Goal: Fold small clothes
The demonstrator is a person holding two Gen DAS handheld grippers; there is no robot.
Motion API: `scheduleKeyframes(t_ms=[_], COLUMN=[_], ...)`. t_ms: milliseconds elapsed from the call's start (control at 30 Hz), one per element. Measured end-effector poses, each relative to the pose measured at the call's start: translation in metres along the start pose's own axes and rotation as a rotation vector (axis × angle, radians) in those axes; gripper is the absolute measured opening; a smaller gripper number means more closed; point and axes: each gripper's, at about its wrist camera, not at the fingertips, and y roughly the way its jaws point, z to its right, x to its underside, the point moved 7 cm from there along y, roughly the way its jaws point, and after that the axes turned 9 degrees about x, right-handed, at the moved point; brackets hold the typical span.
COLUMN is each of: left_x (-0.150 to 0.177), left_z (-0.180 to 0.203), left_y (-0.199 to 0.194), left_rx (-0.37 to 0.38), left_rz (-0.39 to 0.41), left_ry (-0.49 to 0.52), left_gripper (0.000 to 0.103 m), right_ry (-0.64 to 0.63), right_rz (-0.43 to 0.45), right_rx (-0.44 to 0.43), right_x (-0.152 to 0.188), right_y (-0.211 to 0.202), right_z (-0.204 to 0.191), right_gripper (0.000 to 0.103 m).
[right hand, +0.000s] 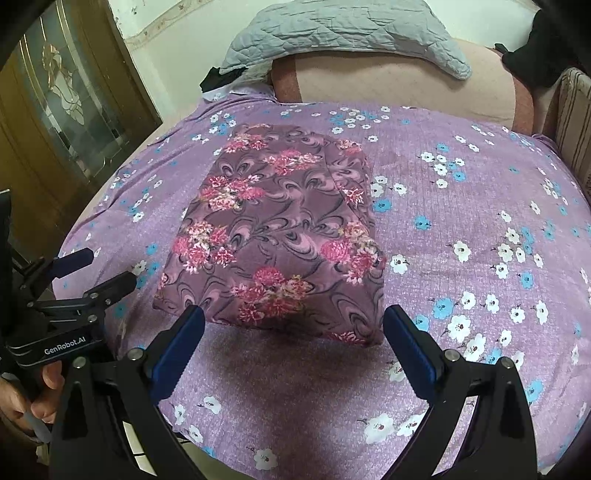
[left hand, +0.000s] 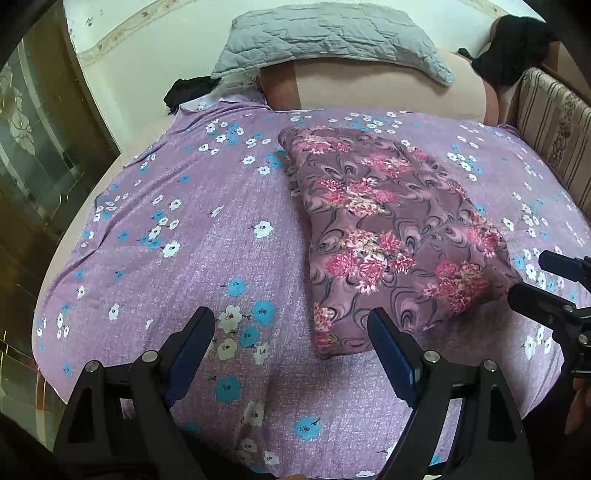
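We see the folded mauve garment with pink flower print (right hand: 273, 240) lying flat on the purple bedsheet with blue and white flowers (right hand: 461, 206), its layers stacked so we cannot tell what kind of clothing it is. Our left gripper (left hand: 291, 343) hovers with jaws spread wide, empty, near the garment's near left corner. Our right gripper (right hand: 295, 339) also gapes empty at its near edge. Far off, a grey quilted pillow (left hand: 332, 33) is partly cut off.

the only readable text is "genrobot.ai", printed in pale letters on the black body of the left gripper (right hand: 107, 269), seen in the right wrist view. nothing else carries legible writing.
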Motion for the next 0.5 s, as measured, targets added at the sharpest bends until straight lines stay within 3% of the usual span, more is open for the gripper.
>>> scheduleKeyframes(t_ms=[500], left_x=[-0.0073], left_z=[0.0014], left_y=[0.0054], left_rx=[0.014], left_rz=[0.017], left_ry=[-0.018], left_gripper=[0.086], right_ry=[0.007], right_rz=[0.006], right_rx=[-0.007], right_x=[-0.0067], right_y=[0.0094], right_z=[0.0024], right_gripper=[0.097])
